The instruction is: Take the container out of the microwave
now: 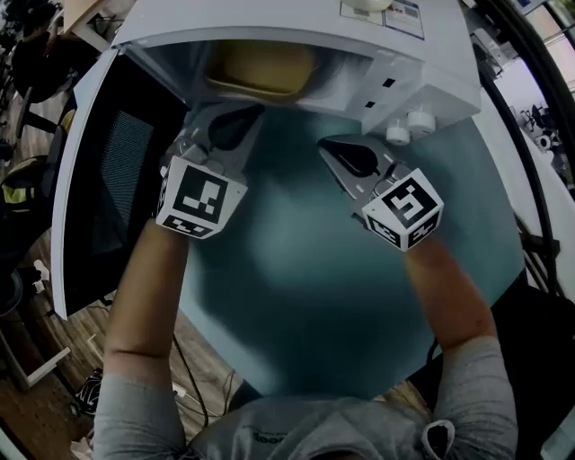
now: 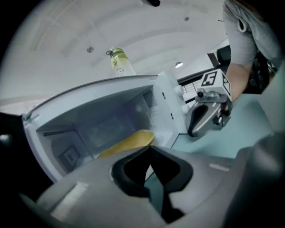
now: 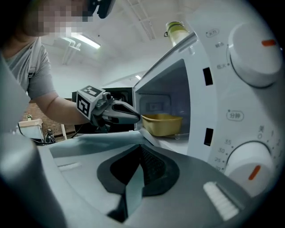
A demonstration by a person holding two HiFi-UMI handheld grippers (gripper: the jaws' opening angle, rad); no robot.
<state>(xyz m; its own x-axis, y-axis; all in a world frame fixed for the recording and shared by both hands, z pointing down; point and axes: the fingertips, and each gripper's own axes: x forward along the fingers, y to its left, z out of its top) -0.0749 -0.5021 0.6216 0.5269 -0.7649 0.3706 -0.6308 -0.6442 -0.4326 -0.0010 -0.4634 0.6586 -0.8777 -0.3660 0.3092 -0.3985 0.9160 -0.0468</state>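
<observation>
Counting: one white microwave (image 1: 296, 27), door (image 1: 117, 171) hanging open at left; one yellow container (image 1: 260, 67) sitting inside cavity; two dials (image 3: 258, 53) on panel; one bottle (image 2: 119, 62) standing on top. Holding my left gripper (image 1: 244, 111) at cavity mouth, tips just beside container rim, contact unclear, jaws pressed together, pinching nothing. Holding my right gripper (image 1: 328, 144) over teal table (image 1: 296, 269), near dials, jaws likewise closed, empty. Both forearms reaching forward.

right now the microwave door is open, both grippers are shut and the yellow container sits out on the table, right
No: the yellow container sits inside the microwave, as the right gripper view shows. The door is open, and the left gripper and right gripper are shut.
</observation>
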